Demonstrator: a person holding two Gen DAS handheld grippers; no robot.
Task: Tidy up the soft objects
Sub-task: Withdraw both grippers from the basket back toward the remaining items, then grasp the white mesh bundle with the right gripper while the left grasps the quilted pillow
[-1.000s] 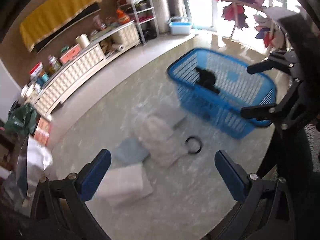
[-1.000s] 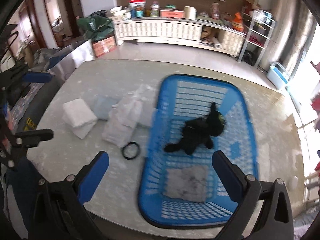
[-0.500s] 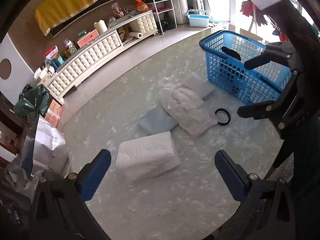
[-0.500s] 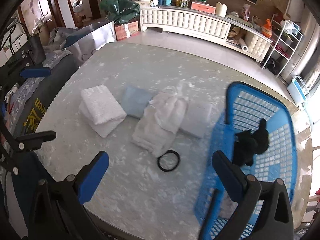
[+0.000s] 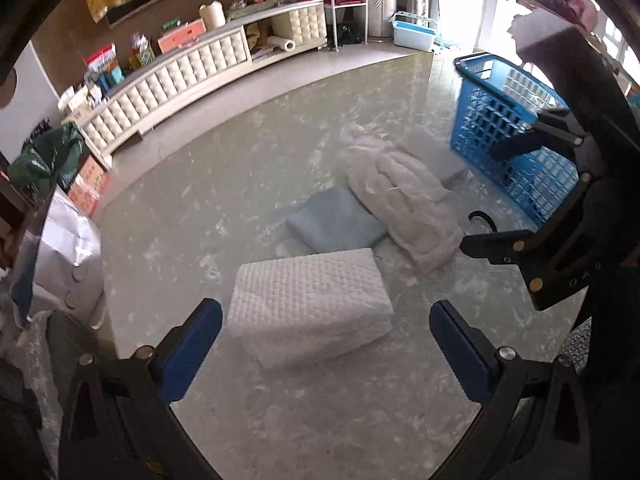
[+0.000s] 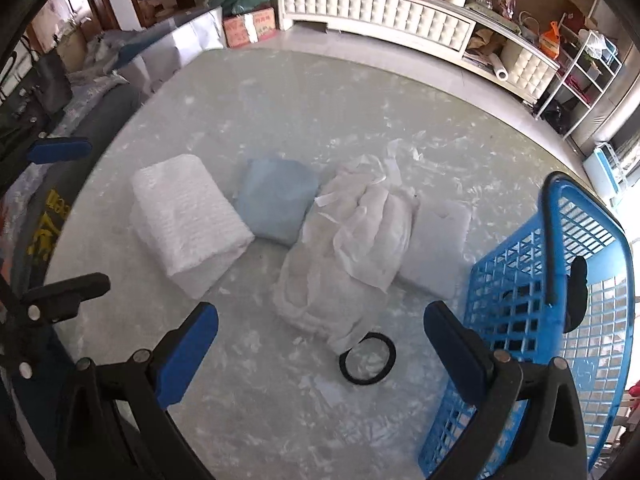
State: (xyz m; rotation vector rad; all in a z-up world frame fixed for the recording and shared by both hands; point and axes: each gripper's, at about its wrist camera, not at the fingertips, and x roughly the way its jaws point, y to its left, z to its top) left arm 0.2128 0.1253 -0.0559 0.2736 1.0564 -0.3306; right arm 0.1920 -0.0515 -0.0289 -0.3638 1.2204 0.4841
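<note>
A folded white quilted towel lies on the marble table just in front of my open, empty left gripper. Beside it lie a folded light-blue cloth, a crumpled white garment and a pale grey folded cloth. A blue plastic basket stands at the right, with a black soft toy inside. My right gripper is open and empty above the table near a black ring.
The round table's edge curves on the left, with a dark chair beyond it. The right gripper's body hangs at the right of the left wrist view. A white cabinet and shelves stand beyond the table.
Both grippers have swung left, away from the basket. The white towel now sits between the left gripper's fingers' line of sight; the basket has slid to the right edge of both views.
</note>
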